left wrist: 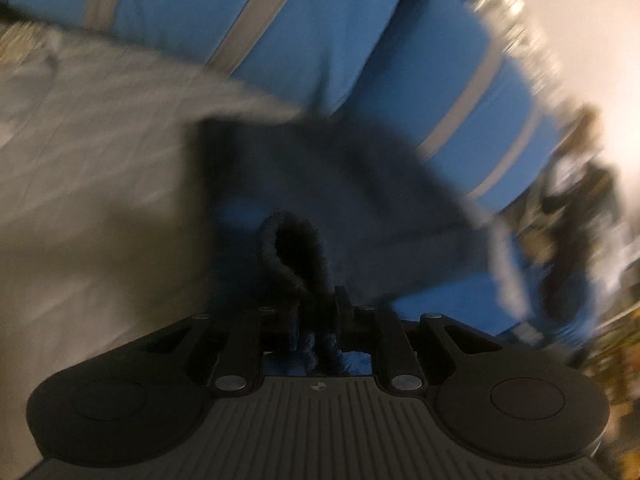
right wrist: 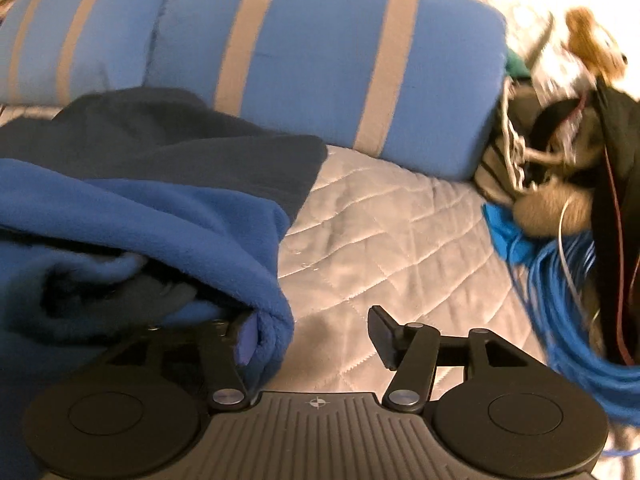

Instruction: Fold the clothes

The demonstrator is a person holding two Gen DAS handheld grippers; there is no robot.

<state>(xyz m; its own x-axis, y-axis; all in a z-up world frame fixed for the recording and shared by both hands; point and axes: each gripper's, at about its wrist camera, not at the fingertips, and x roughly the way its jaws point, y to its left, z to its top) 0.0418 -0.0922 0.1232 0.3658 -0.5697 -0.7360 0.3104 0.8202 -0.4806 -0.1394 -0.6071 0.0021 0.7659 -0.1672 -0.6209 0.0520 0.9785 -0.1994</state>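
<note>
A blue fleece garment (right wrist: 140,208) with a dark navy part (right wrist: 180,132) lies bunched on the grey quilted bed cover (right wrist: 380,220), at the left of the right wrist view. My right gripper (right wrist: 316,336) stands open just above the quilt. The garment's edge drapes over its left finger (right wrist: 240,344), and the right finger (right wrist: 382,332) is bare. The left wrist view is blurred. In it my left gripper (left wrist: 320,308) is shut on a rolled fold of the dark fleece (left wrist: 292,256), which hangs in front of the pillows.
Two blue pillows with grey stripes (right wrist: 320,60) lie along the back of the bed. At the right edge sits clutter: coiled blue cable (right wrist: 560,300), a dark bag (right wrist: 616,140) and a tan stuffed toy (right wrist: 592,40). Bare quilt shows between the garment and the clutter.
</note>
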